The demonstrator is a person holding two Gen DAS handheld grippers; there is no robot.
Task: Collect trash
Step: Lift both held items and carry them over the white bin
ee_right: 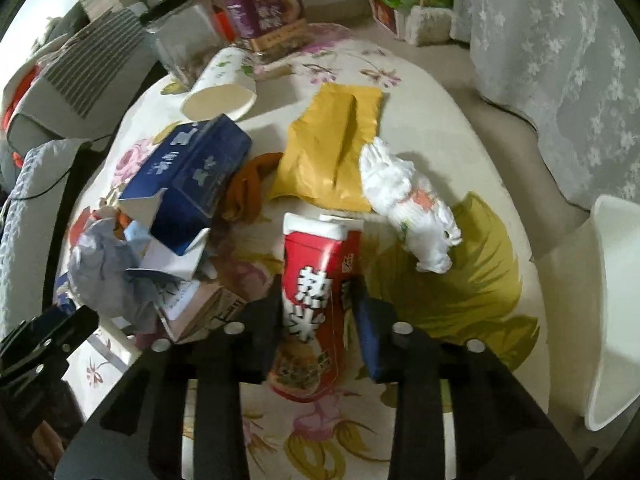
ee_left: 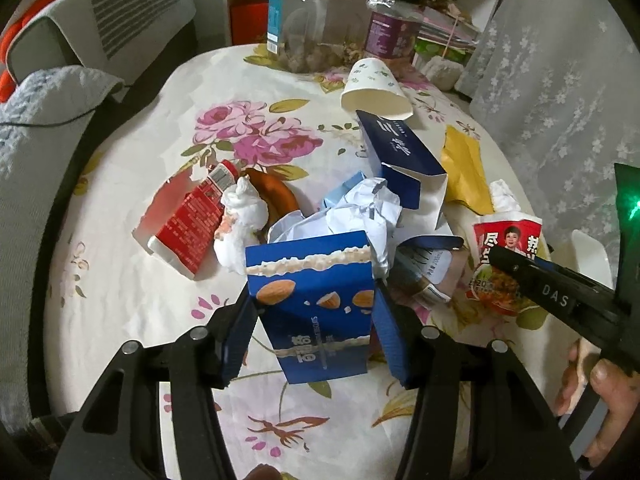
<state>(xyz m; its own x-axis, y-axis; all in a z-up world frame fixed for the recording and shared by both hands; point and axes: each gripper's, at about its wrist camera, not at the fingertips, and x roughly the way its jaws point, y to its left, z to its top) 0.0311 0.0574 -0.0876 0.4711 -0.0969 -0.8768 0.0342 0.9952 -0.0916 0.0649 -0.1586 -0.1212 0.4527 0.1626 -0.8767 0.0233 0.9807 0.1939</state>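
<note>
My left gripper (ee_left: 314, 300) is shut on a blue almond snack box (ee_left: 312, 276), which stands upright between its fingers at the near edge of the trash pile. In the right wrist view, my right gripper (ee_right: 318, 292) is shut on a red-and-white food pouch (ee_right: 316, 256) lying on the floral tablecloth (ee_right: 460, 292). The same pouch (ee_left: 500, 248) shows at the right of the left wrist view, under the right gripper's fingers (ee_left: 536, 286). Behind the box lie crumpled white paper (ee_left: 360, 216) and an opened dark blue carton (ee_left: 404, 160).
A tipped paper cup (ee_left: 376, 88), a yellow envelope (ee_right: 336, 148), a white tissue wad (ee_right: 408, 200), a red packet (ee_left: 188, 220) and a Santa figurine (ee_left: 240, 220) lie around the pile. Jars (ee_left: 312, 24) stand at the table's far edge. A white container (ee_right: 616, 300) sits off the right edge.
</note>
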